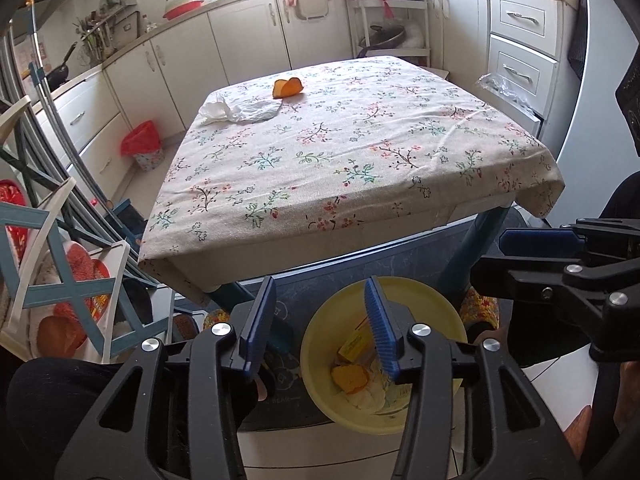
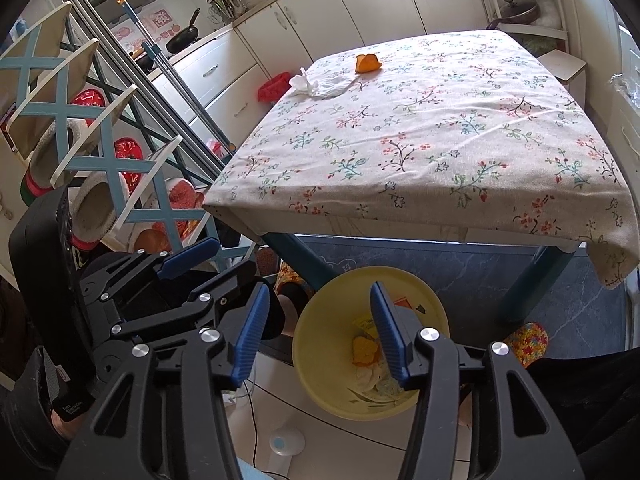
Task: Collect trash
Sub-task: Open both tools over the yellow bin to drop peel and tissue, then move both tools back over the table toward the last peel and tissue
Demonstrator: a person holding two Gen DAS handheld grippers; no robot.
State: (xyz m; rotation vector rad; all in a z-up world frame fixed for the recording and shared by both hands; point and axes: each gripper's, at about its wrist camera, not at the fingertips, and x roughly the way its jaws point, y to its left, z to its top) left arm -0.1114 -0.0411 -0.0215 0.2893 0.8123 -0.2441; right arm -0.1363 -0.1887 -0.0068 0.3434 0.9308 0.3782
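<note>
Jaws of both the left gripper [image 1: 320, 328] and right gripper [image 2: 318, 334] gaped empty above the yellow bin [image 1: 448, 312], so fetching the orange peel [image 1: 287, 87] and crumpled tissue [image 1: 240, 110] at the counter's [image 1: 360, 152] far-left corner probably wanted a long, level reach.

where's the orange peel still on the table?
Far end of the floral tablecloth, toward its left corner: the orange peel sits just beyond the crumpled white tissue.
</note>
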